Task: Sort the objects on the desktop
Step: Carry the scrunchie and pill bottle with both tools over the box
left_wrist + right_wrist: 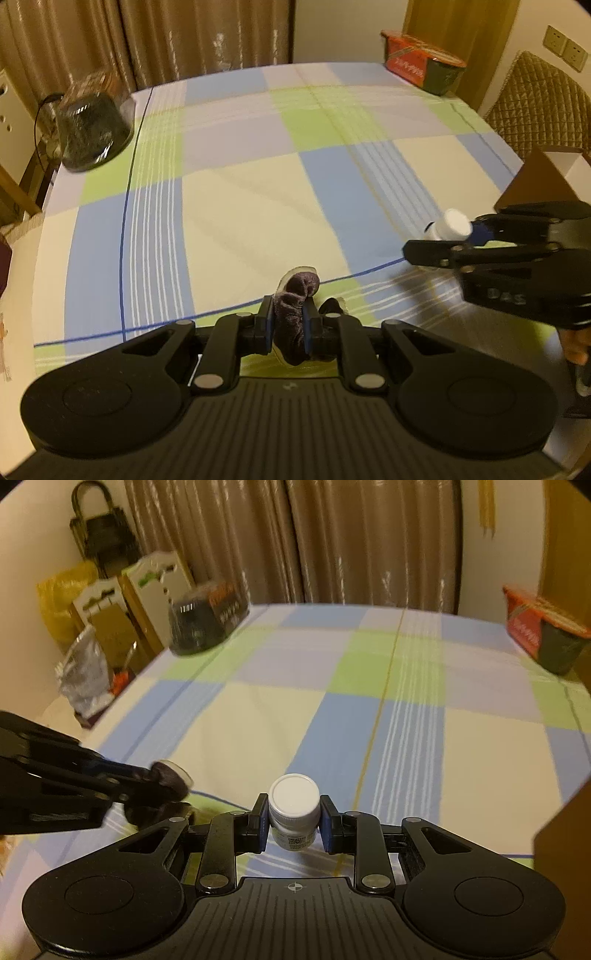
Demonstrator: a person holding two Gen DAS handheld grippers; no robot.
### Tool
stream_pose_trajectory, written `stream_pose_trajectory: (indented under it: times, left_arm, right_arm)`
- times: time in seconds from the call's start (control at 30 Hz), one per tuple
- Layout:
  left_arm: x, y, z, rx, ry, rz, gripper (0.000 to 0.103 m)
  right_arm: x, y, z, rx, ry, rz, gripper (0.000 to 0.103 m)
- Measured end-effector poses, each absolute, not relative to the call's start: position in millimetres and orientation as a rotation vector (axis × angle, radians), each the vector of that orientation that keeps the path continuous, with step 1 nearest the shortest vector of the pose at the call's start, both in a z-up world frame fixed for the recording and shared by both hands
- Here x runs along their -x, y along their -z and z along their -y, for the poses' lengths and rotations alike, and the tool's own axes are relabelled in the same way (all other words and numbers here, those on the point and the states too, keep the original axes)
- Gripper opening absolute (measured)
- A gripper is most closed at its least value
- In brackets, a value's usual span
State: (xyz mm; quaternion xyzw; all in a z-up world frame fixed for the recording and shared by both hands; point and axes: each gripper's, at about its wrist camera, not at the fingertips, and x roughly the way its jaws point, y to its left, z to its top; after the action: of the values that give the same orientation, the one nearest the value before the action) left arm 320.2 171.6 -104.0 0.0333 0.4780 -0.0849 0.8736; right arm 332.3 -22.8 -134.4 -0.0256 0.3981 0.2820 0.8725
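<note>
A small white-capped bottle [294, 812] sits clamped in the right gripper [293, 821] jaws above the checked table [240, 206]. Beside it, the left gripper [290, 326] jaws pinch a dark purple fuzzy bundle [295, 314]. A brown box [543, 177] stands at the right.
</note>
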Motion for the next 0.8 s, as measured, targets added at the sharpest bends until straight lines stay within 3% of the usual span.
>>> stream_pose_trajectory:
  times: [0.4, 0.8]
  left_arm:
    - [-311, 47, -123, -0.149, 0.268, -0.897, 0.012]
    - [-292, -12, -50, -0.215, 0.419, -0.758, 0.012]
  right_arm:
    - [-302, 50, 97, -0.046, -0.509, -0.713, 0.026]
    - [-262, 0, 217, -0.084, -0.318, -0.644, 0.026]
